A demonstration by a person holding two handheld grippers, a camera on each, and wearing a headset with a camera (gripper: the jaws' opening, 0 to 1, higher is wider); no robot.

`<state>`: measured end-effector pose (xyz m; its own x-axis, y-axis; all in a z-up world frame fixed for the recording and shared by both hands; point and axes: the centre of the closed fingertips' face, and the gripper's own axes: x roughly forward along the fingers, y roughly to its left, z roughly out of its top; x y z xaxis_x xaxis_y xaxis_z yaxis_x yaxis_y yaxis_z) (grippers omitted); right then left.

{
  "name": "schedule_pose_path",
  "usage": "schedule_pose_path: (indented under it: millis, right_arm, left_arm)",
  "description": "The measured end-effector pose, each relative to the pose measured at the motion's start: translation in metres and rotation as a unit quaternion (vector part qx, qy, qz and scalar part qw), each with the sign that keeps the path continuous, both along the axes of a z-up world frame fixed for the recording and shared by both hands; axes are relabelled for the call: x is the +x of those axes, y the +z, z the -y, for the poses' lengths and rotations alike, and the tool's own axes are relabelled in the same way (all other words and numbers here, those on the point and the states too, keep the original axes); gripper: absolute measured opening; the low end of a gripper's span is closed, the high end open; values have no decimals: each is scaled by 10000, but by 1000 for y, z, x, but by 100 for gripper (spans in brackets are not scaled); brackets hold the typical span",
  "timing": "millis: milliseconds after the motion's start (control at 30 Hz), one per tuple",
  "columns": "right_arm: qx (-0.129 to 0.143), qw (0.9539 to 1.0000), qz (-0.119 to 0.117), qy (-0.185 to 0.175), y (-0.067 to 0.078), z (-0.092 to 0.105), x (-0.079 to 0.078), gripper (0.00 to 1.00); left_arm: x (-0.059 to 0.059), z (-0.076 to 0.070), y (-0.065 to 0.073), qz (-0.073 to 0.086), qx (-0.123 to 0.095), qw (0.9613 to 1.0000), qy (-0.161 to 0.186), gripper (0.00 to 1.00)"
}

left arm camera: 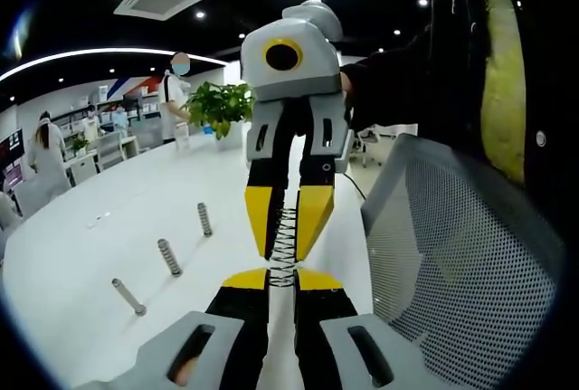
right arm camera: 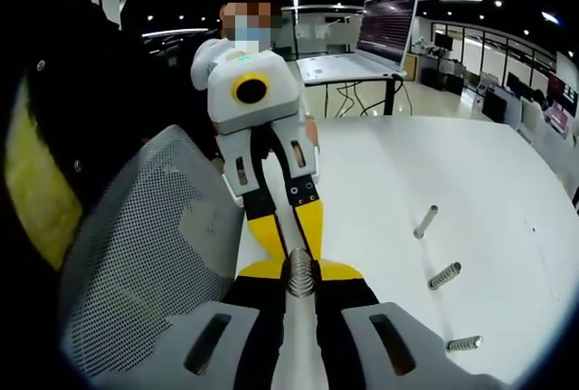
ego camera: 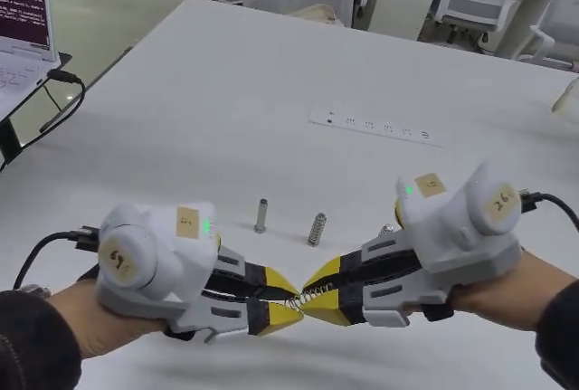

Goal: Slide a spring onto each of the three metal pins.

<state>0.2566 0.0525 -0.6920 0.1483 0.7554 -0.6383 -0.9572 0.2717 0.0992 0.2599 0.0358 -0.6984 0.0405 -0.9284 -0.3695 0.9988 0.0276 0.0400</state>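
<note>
The spring [ego camera: 296, 299] is stretched between your two grippers, tip to tip over the white table [ego camera: 226, 91]. Your left gripper [ego camera: 279, 306] pinches one end with its jaws almost closed, and your right gripper [ego camera: 317, 292] grips the other end the same way. Just beyond them stand a bare pin [ego camera: 261, 215], a sprung pin [ego camera: 317, 229] and a second sprung pin [left arm camera: 204, 219] (partly hidden behind your right gripper in the head view).
</note>
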Motion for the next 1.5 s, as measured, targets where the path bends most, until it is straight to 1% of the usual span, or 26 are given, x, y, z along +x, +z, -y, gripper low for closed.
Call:
schedule_pose_path:
  millis: [200, 300, 333, 400, 467, 567, 600, 667, 767, 833, 900, 967, 1100, 1167, 1233, 1267, 1300, 1333, 1400, 1500]
  right_arm:
    - [-23, 10000, -41, 38, -2, -2, -2, 9]
    - [-48, 9999, -79, 49, -2, -2, -2, 9]
    - [-89, 9999, -80, 60, -3, -2, -1, 9]
    - [-108, 9998, -121, 62, -3, -1, -1, 9]
    - [-129, 9998, -153, 74, -2, -1, -2, 9]
    - [-215, 9995, -197, 91, -3, 1, -1, 9]
    - [-313, 9992, -227, 108, -4, 2, -1, 9]
    - [-372, 9989, -237, 153, -5, 2, -2, 9]
    - [-452, 9985, -235, 191, -5, 2, -2, 8]
    - [-477, 9983, -258, 191, -5, 3, -2, 8]
    - [-499, 9983, -232, 204, -2, 3, -1, 8]
    - [-540, 9980, -241, 216, -1, 3, 0, 8]
    - [-642, 9973, -250, 262, -2, 4, 0, 8]
    - [-646, 9972, -260, 260, -2, 4, 0, 8]
    - [-640, 9973, -247, 257, -2, 4, 0, 8]
    - [-630, 9974, -260, 253, -2, 3, 0, 8]
    - [-634, 9973, -261, 253, -2, 3, 0, 8]
    - [-661, 9972, -233, 253, -2, 4, 0, 8]
    - [-685, 9970, -241, 254, -3, 5, 1, 8]
    - [-733, 9967, -244, 251, -4, 7, 1, 8]
  left_arm:
    - [-2, 1, -1, -16, -5, 10000, -24, 2]
    - [-2, 3, -1, -49, -14, 10000, -26, 2]
    - [-2, 3, -2, -30, -4, 10000, -16, 1]
    - [-2, 3, -2, -61, -24, 10000, -8, 1]
    - [-2, 3, -1, -50, -52, 10000, -11, 2]
    - [-1, 4, 0, -44, -78, 10000, 4, 2]
    - [-1, 3, 0, -44, -74, 10000, 10, 2]
    - [-1, 4, 0, -32, -69, 10000, 9, 2]
    - [-1, 4, 0, -55, -89, 9999, 30, 2]
    - [-1, 4, 0, -46, -105, 9999, 49, 2]
    - [0, 5, 2, -27, -151, 9998, 82, 2]
    - [0, 5, 3, -44, -188, 9997, 114, 3]
    - [0, 6, 2, -42, -173, 9997, 143, 3]
    - [1, 7, 2, -37, -166, 9997, 164, 3]
    - [1, 6, 0, -65, -122, 9997, 192, 5]
    - [1, 6, 0, -109, -108, 9997, 197, 8]
    - [1, 6, -1, -138, -107, 9997, 198, 11]
    - [-1, 6, 0, -205, -130, 9995, 194, 14]
    - [-1, 7, 0, -245, -144, 9993, 229, 18]
    - [1, 5, -3, -215, -97, 9993, 298, 22]
